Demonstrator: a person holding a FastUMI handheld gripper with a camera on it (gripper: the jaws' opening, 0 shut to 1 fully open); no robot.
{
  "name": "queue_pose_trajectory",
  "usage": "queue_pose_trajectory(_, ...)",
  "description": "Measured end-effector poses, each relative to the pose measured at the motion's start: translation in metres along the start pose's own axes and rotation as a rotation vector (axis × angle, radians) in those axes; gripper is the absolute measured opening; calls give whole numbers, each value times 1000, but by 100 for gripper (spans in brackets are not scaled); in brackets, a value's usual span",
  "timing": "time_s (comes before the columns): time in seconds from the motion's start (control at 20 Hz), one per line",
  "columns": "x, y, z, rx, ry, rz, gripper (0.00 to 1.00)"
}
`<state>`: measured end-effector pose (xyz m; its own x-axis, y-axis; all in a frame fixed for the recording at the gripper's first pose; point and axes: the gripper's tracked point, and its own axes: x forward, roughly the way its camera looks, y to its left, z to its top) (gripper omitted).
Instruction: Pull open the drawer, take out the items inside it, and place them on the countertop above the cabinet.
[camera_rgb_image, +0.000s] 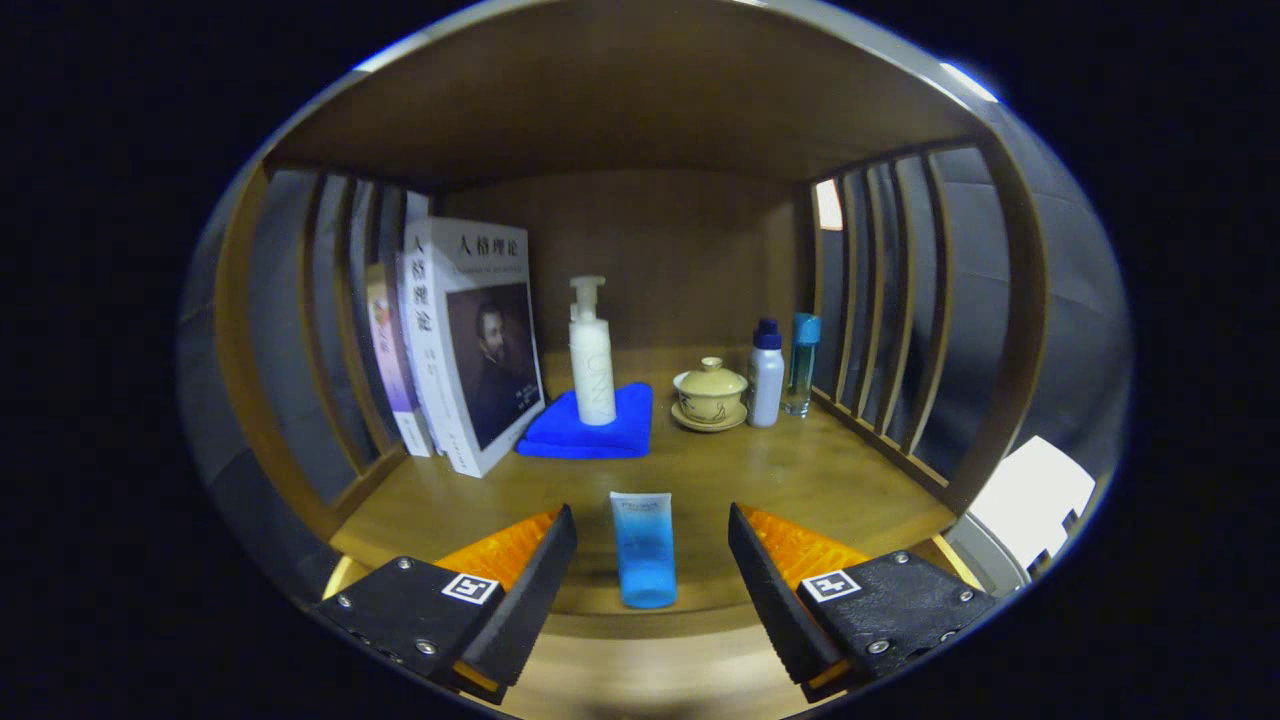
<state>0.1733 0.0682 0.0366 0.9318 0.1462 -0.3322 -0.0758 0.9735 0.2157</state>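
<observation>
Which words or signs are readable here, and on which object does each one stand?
"人格理论": on the cover and spine of the white book.
On the pump bottle: lettering too blurred to read.
On the blue tube, between the open tongs: print too small.

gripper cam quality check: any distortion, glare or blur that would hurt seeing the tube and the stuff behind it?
Gripper view: strong fisheye bend, side slats curve; blue tube standing between the open fingers of the gripper is sharp; pump bottle and lidded cup readable; overexposed white patch beyond the shelf's edge; shelf interior dim but even.
</observation>
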Motion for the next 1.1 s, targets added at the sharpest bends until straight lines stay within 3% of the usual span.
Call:
queue_pose_trajectory(0.2, -61, 6, 8, -20, -106, 14, 94)
queue_pose_trajectory(0.6, -151, 13, -37, -13, -210, 37, 94)
queue_pose_trajectory(1.1, -197, -12, -129, -16, -199, 40, 94)
